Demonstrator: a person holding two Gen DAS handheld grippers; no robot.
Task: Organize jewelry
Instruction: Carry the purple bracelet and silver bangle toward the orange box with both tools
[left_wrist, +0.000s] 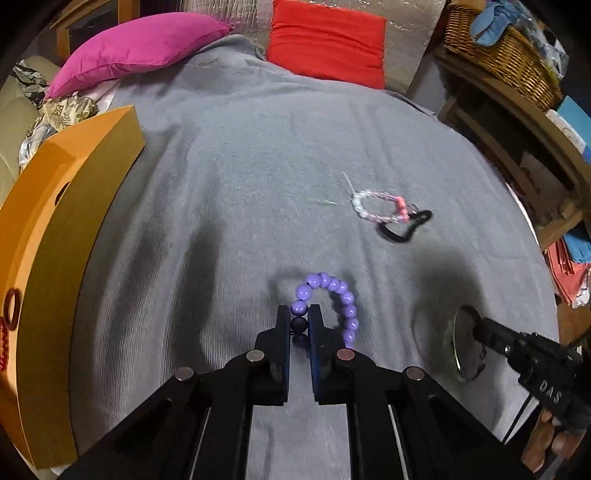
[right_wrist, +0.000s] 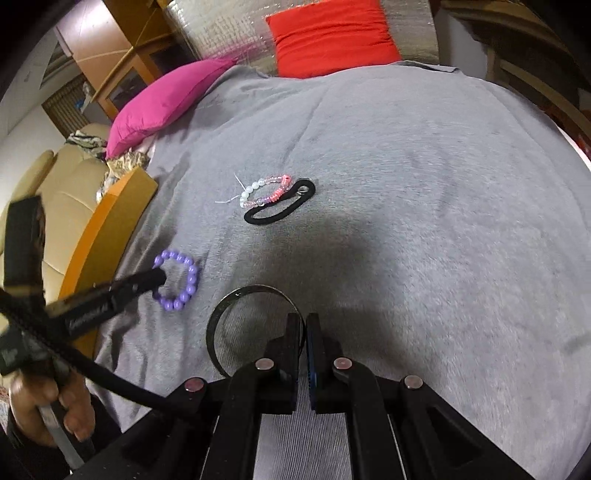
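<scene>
My left gripper is shut on a purple bead bracelet, its pads pinching the beads at one side while the rest of the loop arcs up and to the right over the grey blanket. The right wrist view shows the same purple bead bracelet with the left gripper on it. My right gripper is shut on the rim of a dark metal bangle, seen in the left wrist view as the bangle at the right gripper's tip. A white and pink bead bracelet and a black hair band lie farther out.
An orange cardboard box stands along the left edge of the blanket, with red rings inside. A pink cushion and a red cushion lie at the far end. A wicker basket sits on wooden shelves at right.
</scene>
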